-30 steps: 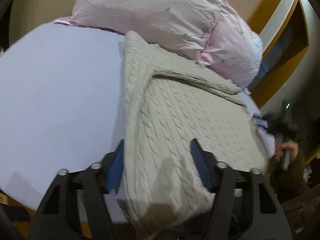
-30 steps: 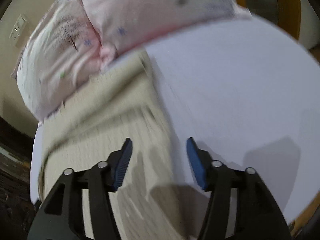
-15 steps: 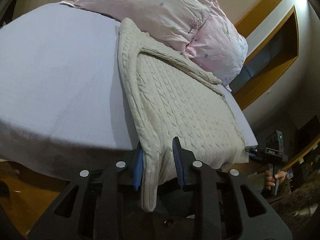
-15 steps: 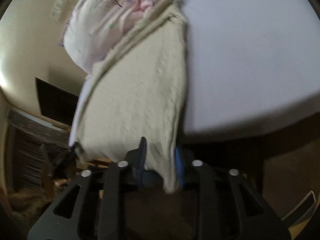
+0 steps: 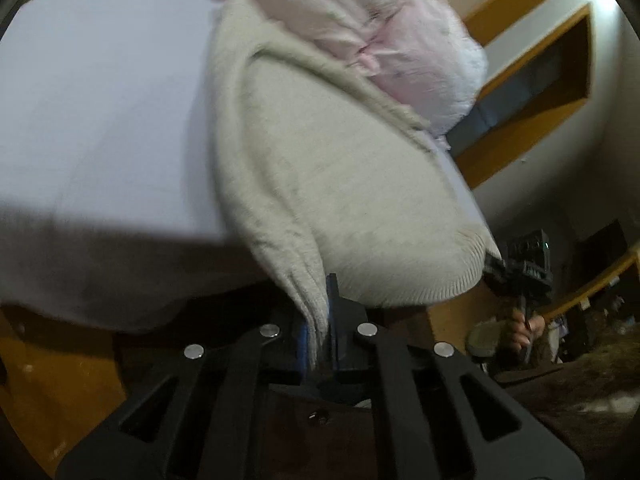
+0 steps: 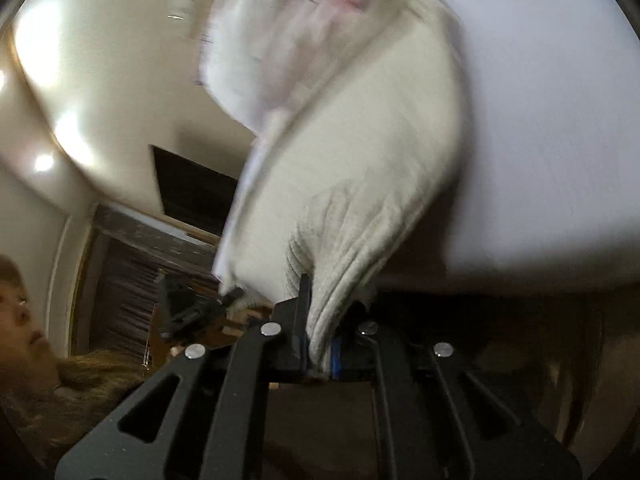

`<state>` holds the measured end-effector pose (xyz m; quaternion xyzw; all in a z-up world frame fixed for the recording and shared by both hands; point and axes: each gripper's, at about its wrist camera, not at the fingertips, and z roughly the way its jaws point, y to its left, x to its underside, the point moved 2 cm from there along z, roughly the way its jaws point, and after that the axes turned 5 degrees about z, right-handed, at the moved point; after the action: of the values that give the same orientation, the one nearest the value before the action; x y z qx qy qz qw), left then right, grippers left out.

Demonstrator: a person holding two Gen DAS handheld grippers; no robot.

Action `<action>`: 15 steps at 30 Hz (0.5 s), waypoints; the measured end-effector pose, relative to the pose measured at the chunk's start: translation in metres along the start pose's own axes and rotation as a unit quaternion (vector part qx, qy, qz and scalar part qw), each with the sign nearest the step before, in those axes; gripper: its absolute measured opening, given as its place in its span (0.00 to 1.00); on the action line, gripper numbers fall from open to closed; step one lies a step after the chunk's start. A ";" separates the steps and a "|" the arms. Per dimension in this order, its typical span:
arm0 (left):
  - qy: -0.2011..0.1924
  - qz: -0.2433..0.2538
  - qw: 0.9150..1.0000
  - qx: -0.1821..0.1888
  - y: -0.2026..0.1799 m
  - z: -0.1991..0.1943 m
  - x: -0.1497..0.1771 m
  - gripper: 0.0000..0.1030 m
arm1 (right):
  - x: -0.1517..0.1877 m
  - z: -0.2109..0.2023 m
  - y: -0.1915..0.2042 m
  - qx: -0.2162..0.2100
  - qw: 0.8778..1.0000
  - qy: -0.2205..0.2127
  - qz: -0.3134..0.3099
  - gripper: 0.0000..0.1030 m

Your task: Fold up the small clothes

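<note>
Now both tools pinch the cream knit sweater [image 5: 340,184] at its near hem. Left tool [image 5: 319,334] clamped on one corner, right tool [image 6: 320,350] clamped on the other. Sweater stretches from the tools across the bed [image 5: 100,112], far end against the pink pillows [image 5: 404,48]. Near hem hangs past the bed's edge. Views blurred.

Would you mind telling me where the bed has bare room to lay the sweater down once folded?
The widest bare patch is the lavender sheet beside the cream sweater, bordered by the pink pillows and the bed's near edge. It is crowded under the pillows, which the sweater's far end touches. Both the left hand-held gripper and right hand-held gripper clamp the sweater's hem.
</note>
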<state>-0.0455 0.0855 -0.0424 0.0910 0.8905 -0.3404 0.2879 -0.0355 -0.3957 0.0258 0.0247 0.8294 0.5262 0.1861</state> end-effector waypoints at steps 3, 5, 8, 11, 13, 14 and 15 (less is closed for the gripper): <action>-0.054 0.034 0.998 0.012 -0.014 -0.027 -0.047 0.07 | -0.052 -0.009 0.042 -0.009 0.996 -0.050 -0.072 0.07; -0.100 0.052 0.994 -0.009 -0.017 -0.042 -0.097 0.07 | -0.100 -0.004 0.061 0.002 0.991 -0.090 -0.098 0.07; -0.155 0.056 0.984 -0.075 -0.007 -0.038 -0.174 0.06 | -0.177 0.010 0.060 0.025 0.984 -0.154 -0.086 0.07; -0.167 0.026 0.978 -0.123 0.019 -0.010 -0.236 0.06 | -0.243 0.042 0.022 0.083 0.978 -0.189 -0.036 0.07; -0.148 0.000 0.977 -0.154 0.046 0.026 -0.267 0.07 | -0.271 0.065 -0.007 0.129 0.975 -0.181 0.004 0.07; -0.134 -0.015 0.977 -0.164 0.058 0.041 -0.276 0.06 | -0.282 0.079 -0.022 0.151 0.973 -0.175 0.023 0.07; -0.121 -0.032 0.977 -0.171 0.070 0.055 -0.281 0.06 | -0.289 0.090 -0.033 0.170 0.970 -0.171 0.033 0.07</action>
<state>0.2345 0.1111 0.0470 -0.0299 0.8966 -0.2011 0.3933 0.2681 -0.4012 0.0444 0.1734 0.8611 0.3715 0.3008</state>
